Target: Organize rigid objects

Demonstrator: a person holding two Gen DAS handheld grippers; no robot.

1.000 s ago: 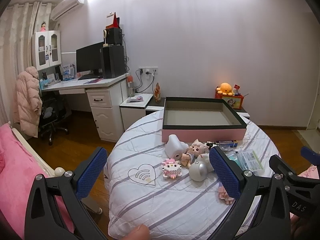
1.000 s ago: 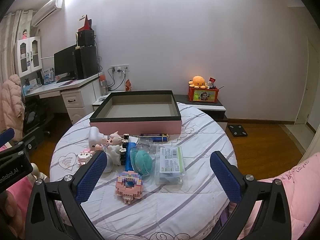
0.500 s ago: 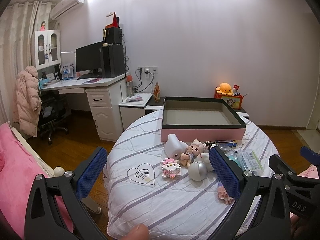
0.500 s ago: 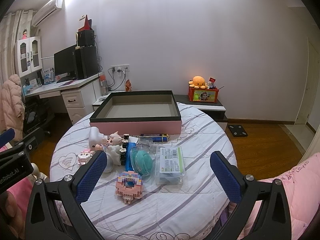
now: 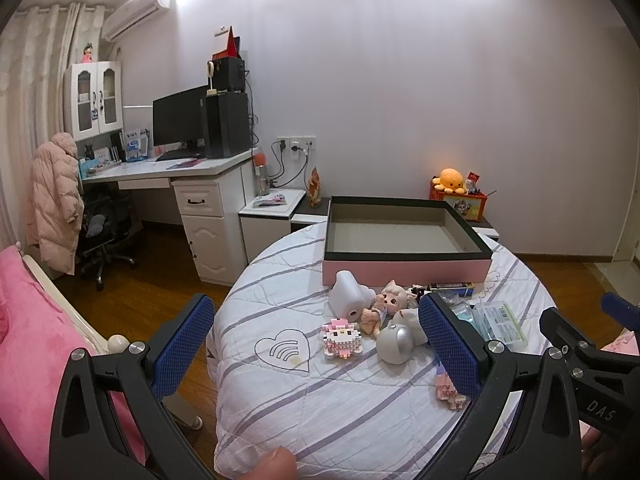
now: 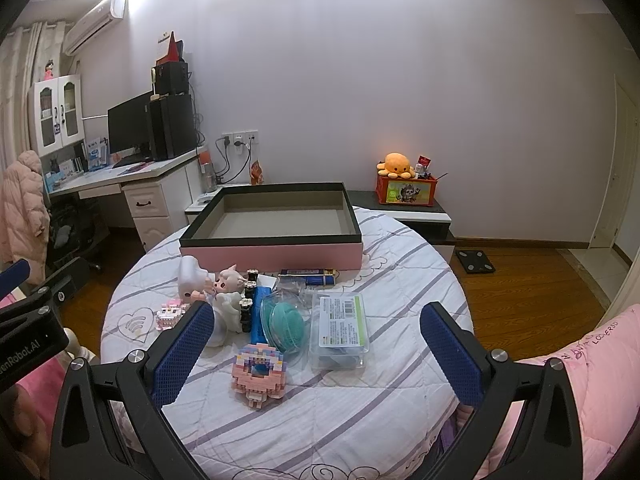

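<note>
- Blue-padded fingers of the left gripper (image 5: 316, 344) stand wide apart and hold nothing; they hang above the near left edge of the round surface (image 5: 288, 412), short of the toys.
- Blue pads on the right gripper (image 6: 316, 354) are spread just as wide and are also bare, poised over the near side of the same surface, with the pink block donut (image 6: 259, 374) lying between them in view but not touched.
- Just past the left fingers lie a pink-and-white block figure (image 5: 343, 338), a silver ball (image 5: 394, 344), a small doll (image 5: 386, 306) and a white rounded toy (image 5: 349, 298), all bunched close together, some touching.
- Beyond the right fingers sit a clear case with a printed label (image 6: 341, 326), a clear pack with a teal round piece inside (image 6: 285, 324), a blue bar (image 6: 259, 316) and a dark blue flat box (image 6: 307, 279).
- Farther back stands the pink box with a black rim (image 5: 406, 258), open and with nothing inside that I can see.
- My judgement: sorting has not started; this is the approach before the first pick, since every item is on the cloth and none is in the box.
- Next move likely calls for one gripper to drop onto a single loose piece, such as the block donut or the block figure, close on its firm sides, lift it free of its neighbours and carry it over the rim.
- Crowding around the doll means a careless reach could knock the ball rolling.
</note>
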